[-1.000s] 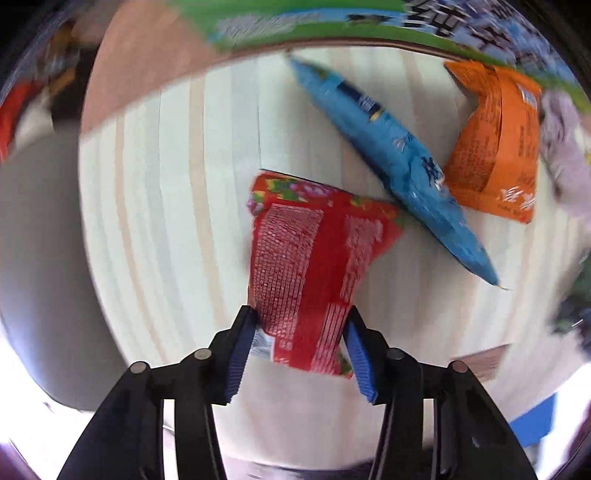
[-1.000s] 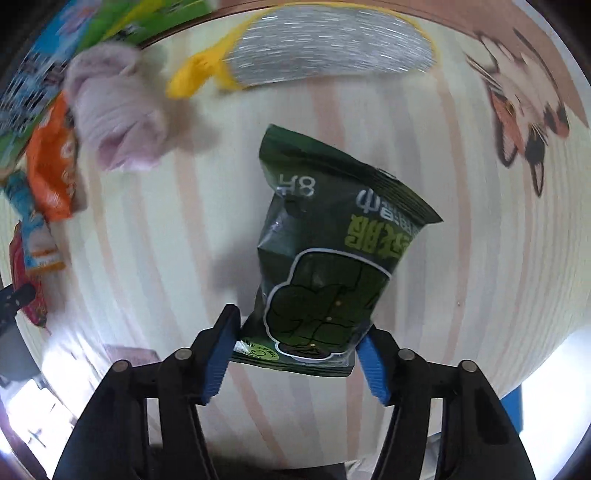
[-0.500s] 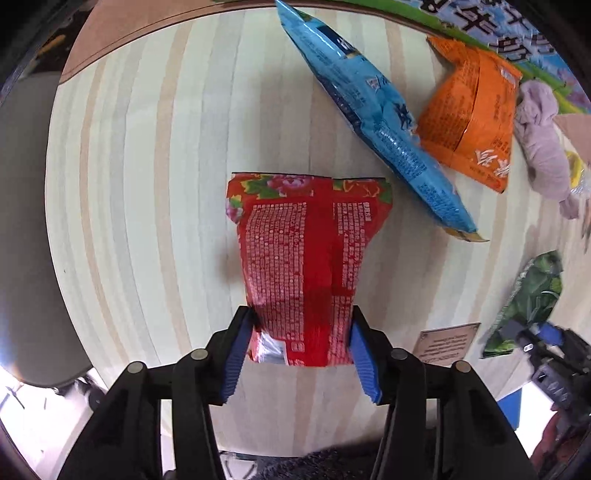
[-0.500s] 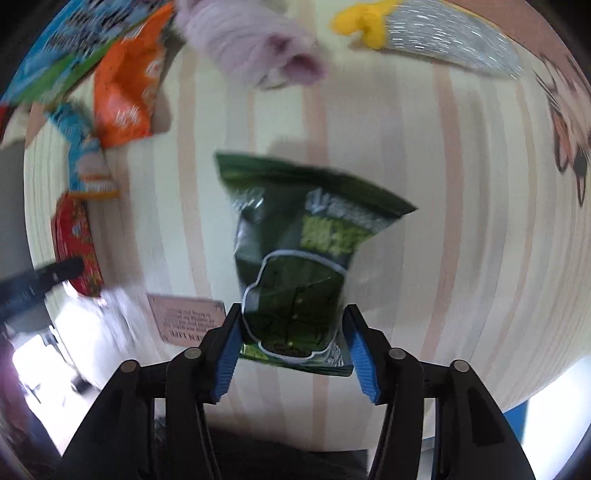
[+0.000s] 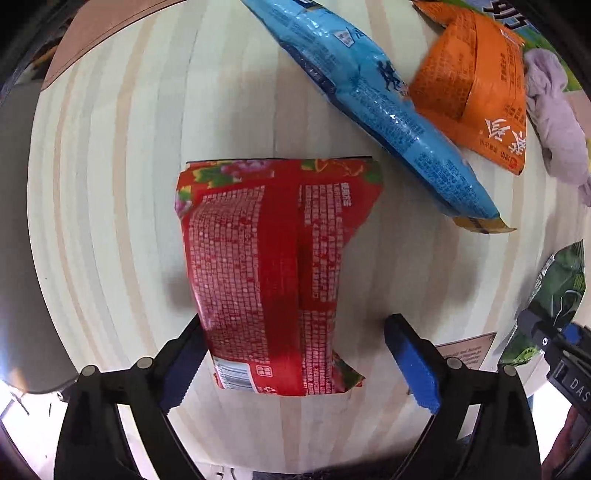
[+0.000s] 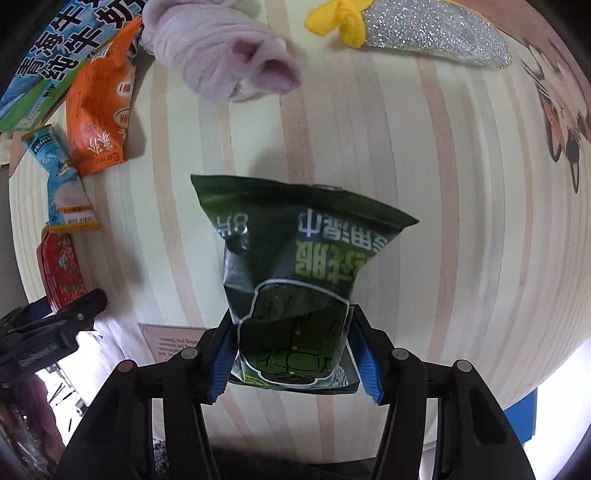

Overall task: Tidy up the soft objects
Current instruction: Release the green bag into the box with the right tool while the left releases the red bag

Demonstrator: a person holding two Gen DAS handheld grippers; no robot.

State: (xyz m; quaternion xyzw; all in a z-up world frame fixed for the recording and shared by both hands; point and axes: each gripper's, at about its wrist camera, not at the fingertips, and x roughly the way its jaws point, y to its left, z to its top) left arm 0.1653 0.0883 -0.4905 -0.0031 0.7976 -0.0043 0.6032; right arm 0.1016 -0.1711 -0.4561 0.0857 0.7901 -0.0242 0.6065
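Note:
A red snack bag [image 5: 269, 266] lies flat on the striped wooden table [image 5: 110, 184]. My left gripper [image 5: 295, 365] is open around the bag's near end; the right pad stands clear of it. A blue bag [image 5: 373, 96] and an orange bag [image 5: 476, 85] lie beyond, to the right. My right gripper [image 6: 293, 363] is shut on a dark green snack bag [image 6: 295, 269], pinching its lower end. The green bag also shows at the right edge of the left wrist view [image 5: 554, 291].
A lilac cloth bundle [image 6: 221, 62] and a silver glitter pouch with a yellow knot [image 6: 424, 33] lie at the table's far side. A small card [image 6: 173, 341] lies near the front edge. A milk carton [image 6: 48, 70] lies far left. A cat picture [image 6: 561, 122] is at the right.
My left gripper has opened and let go of the red bag, which now lies on the table. My right gripper has stayed shut on the green bag and swung it towards the table's middle.

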